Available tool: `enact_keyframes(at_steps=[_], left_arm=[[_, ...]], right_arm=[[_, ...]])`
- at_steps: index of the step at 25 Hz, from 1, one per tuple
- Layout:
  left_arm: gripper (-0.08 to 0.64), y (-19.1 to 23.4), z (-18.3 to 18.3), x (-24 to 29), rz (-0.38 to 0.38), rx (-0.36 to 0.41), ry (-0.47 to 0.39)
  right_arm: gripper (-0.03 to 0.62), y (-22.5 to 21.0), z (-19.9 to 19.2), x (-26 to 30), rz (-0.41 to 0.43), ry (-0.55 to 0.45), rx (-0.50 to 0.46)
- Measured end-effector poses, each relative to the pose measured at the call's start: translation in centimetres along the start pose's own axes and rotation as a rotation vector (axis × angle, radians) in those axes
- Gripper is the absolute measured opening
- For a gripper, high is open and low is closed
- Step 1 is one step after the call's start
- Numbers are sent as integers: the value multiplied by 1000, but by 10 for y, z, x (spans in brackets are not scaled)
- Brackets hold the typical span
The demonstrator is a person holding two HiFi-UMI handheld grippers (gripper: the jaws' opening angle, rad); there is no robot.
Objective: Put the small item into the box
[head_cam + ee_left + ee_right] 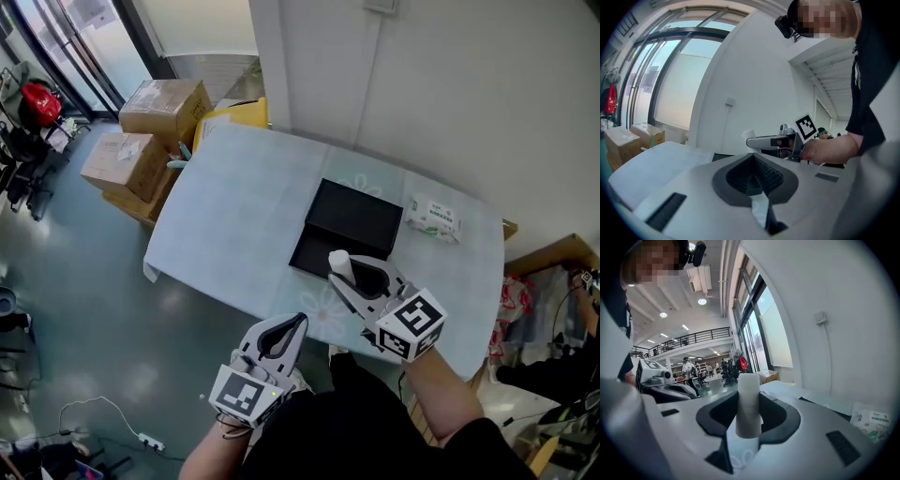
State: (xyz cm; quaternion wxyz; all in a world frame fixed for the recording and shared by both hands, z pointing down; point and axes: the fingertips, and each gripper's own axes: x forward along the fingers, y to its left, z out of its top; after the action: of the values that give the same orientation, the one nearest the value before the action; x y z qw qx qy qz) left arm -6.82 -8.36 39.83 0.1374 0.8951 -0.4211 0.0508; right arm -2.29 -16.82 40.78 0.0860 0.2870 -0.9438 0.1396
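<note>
Our left gripper (296, 323) is nearest, held over the floor just short of the table (234, 206). Its jaws are clenched tip to tip with nothing between them, as we see in its own view.

Our right gripper (352, 279) is a little further out, over the table's near edge. It grasps a small white roll (339, 263), which stands upright between the dark pads and sticks up above them.

From the head view we see the roll at the near edge of the black box (356, 217). It is clamped in the gripper, not yet inside. We cannot tell whether it hangs over the box or just short of it.

The box lies open in the middle of the pale cloth. A white packet (432, 217) lies near it, towards the wall. Cartons (141, 141) stand on the floor past the table's far left end.
</note>
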Motion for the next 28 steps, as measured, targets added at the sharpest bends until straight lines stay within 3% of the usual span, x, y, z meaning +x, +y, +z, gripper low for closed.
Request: enact_keyframes(at_steps=[14, 20, 28], left_arm=[[9, 15, -30, 55, -7, -52, 56], [9, 14, -47, 68, -6, -81, 82], [9, 21, -60, 71, 15, -126, 94]], right_arm=[[141, -76, -70, 56, 7, 255, -22], [141, -94, -117, 72, 24, 435, -81], [142, -107, -191, 86, 38, 745, -228]])
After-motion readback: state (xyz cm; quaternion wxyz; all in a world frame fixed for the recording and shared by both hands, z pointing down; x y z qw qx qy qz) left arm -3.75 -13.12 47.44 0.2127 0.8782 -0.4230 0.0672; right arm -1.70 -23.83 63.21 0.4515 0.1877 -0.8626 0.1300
